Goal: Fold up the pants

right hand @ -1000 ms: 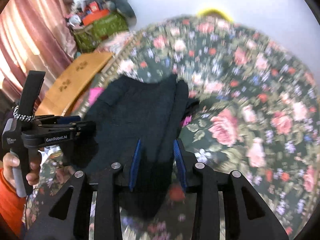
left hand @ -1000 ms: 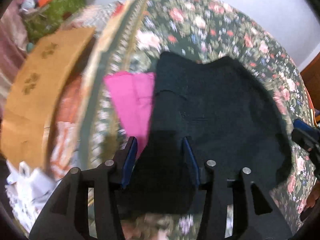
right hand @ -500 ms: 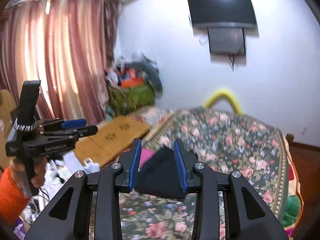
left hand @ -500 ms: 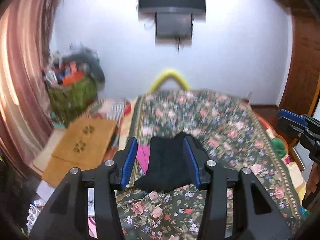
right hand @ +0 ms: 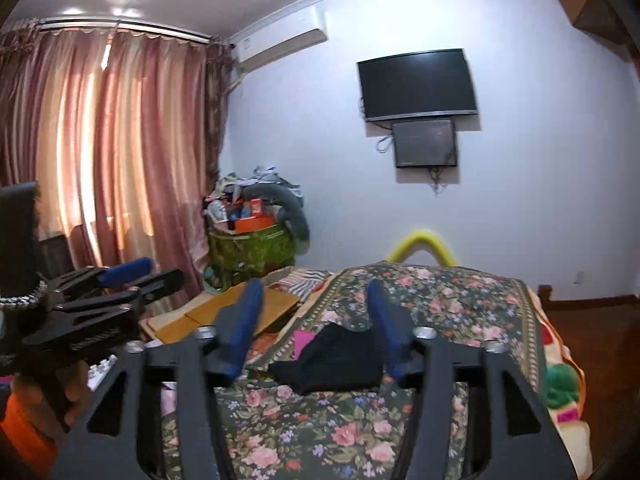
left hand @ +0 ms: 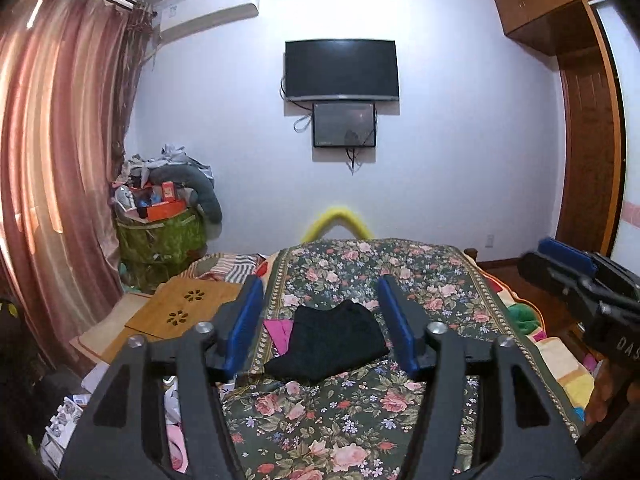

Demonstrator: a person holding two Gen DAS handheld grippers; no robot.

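Observation:
The black pants (left hand: 334,342) lie folded in a compact pile on the floral bedspread (left hand: 360,412), near its left edge; they also show in the right wrist view (right hand: 336,360). My left gripper (left hand: 320,324) is open and empty, held well back from the bed and above it. My right gripper (right hand: 314,324) is open and empty, also pulled back. Each gripper shows at the edge of the other's view: the right one (left hand: 580,276) and the left one (right hand: 116,280).
A pink cloth (left hand: 280,330) lies beside the pants on the left. A wooden lap table (left hand: 176,310) and clutter sit on the floor left of the bed. A green bag of things (left hand: 160,236) stands by the curtain. A TV (left hand: 340,70) hangs on the far wall.
Both grippers let go of the pants, opened wider and pulled far back and up from the bed. The pants stay folded on the bedspread.

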